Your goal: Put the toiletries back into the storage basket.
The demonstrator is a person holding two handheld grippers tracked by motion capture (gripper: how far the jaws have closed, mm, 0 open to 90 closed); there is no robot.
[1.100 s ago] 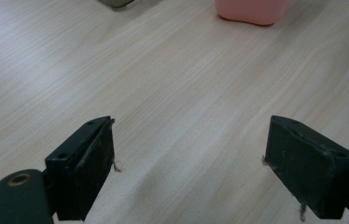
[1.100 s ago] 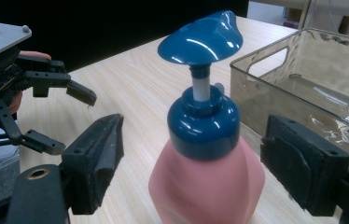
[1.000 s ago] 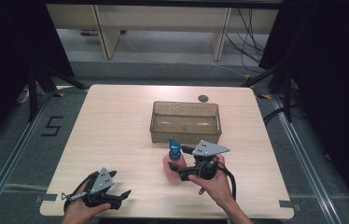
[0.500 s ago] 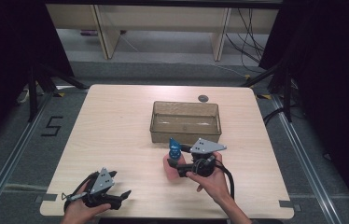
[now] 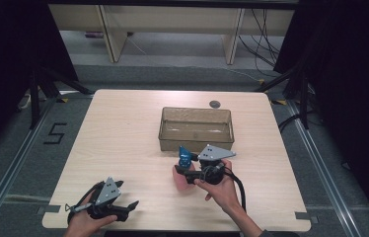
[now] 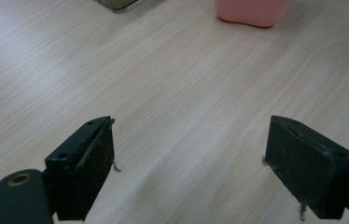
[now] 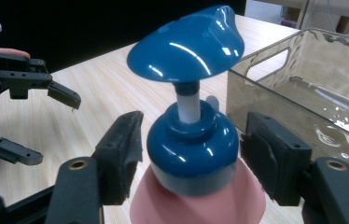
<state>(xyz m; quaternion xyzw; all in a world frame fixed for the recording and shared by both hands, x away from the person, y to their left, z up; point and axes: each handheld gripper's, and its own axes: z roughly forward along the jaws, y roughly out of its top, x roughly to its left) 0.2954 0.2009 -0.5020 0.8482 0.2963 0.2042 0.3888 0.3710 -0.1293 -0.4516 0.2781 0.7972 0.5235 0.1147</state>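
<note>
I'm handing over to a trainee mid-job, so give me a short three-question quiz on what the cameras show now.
1. True or false: the right gripper has its jaws either side of the blue collar of the pink pump bottle with the blue dispenser head.
2. What lies between the jaws of the left gripper? A) pink bottle B) nothing but bare wooden table C) a cable
3. Fill in: the translucent brown plastic bin stands ____ the bottle as the high view shows it.

Key: 1 true; 2 B; 3 beyond.
</note>
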